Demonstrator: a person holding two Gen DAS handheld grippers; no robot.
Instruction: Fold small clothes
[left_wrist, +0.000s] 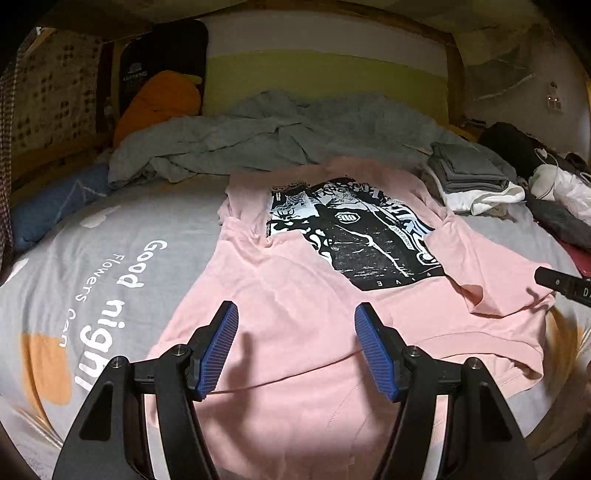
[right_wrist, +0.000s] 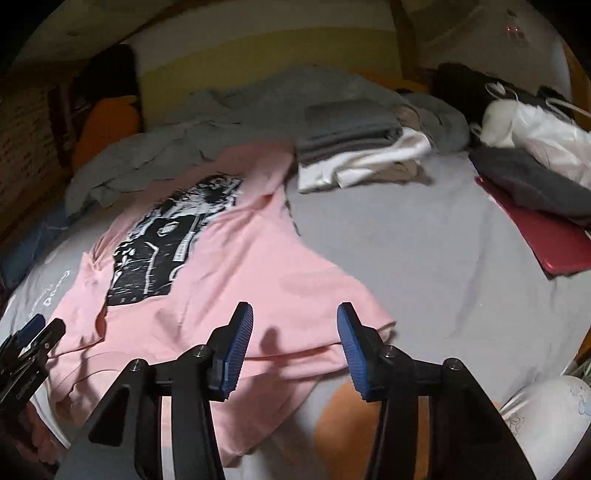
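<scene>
A pink T-shirt (left_wrist: 295, 280) (right_wrist: 236, 266) with a black and white print lies flat on the bed, both sleeves turned in over the print. My left gripper (left_wrist: 295, 308) stands open above the shirt's near part, blue pads apart and gripping nothing. My right gripper (right_wrist: 294, 308) is also open, over the shirt's right hem near its corner, and holds nothing. In the left wrist view the right gripper (left_wrist: 561, 284) shows as a black tip at the right edge. The left gripper (right_wrist: 33, 339) appears at the left edge of the right wrist view.
The grey bedsheet (left_wrist: 122, 266) carries white lettering. A stack of folded grey and white clothes (left_wrist: 469, 177) (right_wrist: 354, 147) sits behind the shirt on the right. A crumpled grey blanket (left_wrist: 258, 136) lies at the back. A red flat item (right_wrist: 535, 236) under dark cloth lies far right.
</scene>
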